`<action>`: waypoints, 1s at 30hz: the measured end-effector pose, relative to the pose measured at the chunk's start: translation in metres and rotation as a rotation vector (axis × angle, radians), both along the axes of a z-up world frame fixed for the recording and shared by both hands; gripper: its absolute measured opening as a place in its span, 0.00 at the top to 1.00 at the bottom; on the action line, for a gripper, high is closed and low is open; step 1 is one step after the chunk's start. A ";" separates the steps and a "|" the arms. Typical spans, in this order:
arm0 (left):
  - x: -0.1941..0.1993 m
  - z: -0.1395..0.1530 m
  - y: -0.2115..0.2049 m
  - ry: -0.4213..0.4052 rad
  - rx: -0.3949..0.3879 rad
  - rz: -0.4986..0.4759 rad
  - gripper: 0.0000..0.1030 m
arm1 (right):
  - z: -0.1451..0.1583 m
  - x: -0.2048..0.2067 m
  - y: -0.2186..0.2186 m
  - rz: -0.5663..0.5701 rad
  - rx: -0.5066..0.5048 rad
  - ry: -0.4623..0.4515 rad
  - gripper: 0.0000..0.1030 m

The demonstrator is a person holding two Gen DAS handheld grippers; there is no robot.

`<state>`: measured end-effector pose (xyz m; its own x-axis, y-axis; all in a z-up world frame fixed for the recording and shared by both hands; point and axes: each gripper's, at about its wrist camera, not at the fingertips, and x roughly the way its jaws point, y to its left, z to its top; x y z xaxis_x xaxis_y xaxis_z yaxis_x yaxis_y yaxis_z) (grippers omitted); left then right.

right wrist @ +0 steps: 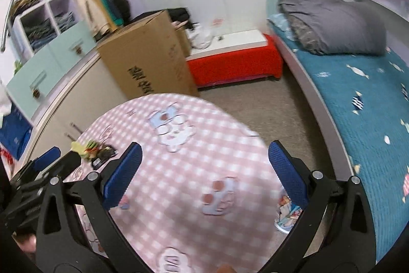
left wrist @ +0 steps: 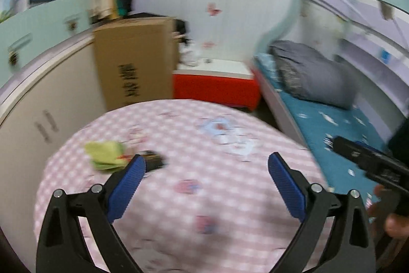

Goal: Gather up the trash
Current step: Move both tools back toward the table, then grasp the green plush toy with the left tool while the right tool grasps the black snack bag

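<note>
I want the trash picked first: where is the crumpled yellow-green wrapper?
The crumpled yellow-green wrapper lies on the pink checked tablecloth, far left, beside a small black object.

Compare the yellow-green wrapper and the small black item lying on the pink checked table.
The yellow-green wrapper is bright, crumpled and larger; the black item is dark, compact and smaller. The wrapper lies farther toward the table's left edge, the black item just inward of it. Both lie close together, ungrasped.
</note>
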<state>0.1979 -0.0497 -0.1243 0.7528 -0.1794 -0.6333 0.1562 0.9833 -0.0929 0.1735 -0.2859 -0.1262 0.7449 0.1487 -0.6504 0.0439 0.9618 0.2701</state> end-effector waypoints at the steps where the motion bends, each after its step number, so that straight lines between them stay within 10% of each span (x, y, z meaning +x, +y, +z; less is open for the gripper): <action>1: 0.004 -0.004 0.015 0.004 0.004 0.033 0.08 | -0.002 0.004 0.010 0.019 -0.003 0.004 0.06; 20: 0.081 -0.083 0.109 0.107 0.035 0.202 0.10 | -0.045 0.047 0.092 0.172 -0.033 0.113 0.06; 22: 0.086 -0.087 0.112 0.127 -0.008 0.159 0.53 | -0.050 0.052 0.100 0.193 -0.034 0.122 0.06; 24: 0.088 -0.092 0.117 0.162 -0.064 0.127 0.68 | -0.054 0.058 0.112 0.221 -0.037 0.131 0.06; 30: 0.070 -0.091 0.142 0.136 -0.096 0.141 0.76 | -0.068 0.081 0.164 0.342 -0.044 0.157 0.06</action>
<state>0.2680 0.0919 -0.2151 0.6837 -0.1423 -0.7158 -0.0030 0.9803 -0.1977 0.2544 -0.1223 -0.1943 0.5479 0.3404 -0.7641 -0.2438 0.9388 0.2434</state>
